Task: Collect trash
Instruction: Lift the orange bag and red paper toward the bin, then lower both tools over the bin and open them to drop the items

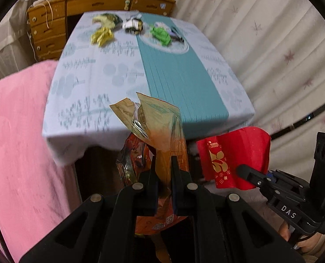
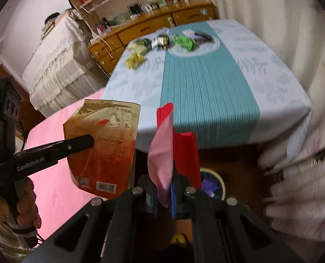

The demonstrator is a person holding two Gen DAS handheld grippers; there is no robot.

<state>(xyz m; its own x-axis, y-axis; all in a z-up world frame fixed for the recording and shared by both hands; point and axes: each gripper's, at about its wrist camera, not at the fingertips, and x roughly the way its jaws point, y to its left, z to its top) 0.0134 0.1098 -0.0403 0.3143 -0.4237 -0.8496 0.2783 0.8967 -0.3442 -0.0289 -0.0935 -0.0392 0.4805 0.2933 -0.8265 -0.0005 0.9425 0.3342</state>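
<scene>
left hand-held gripper (image 1: 163,162) clamped on orange pouch (image 1: 162,127), right hand-held gripper (image 2: 163,186) clamped on red envelope (image 2: 185,153), both held off the worktop (image 2: 206,92) edge above bin (image 2: 221,182); both judged light, crinkly, slippery, best pinched at flat edges

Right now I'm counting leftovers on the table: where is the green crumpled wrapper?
The green crumpled wrapper lies at the table's far end, on the teal runner, right of the black-and-white wrapper.
</scene>
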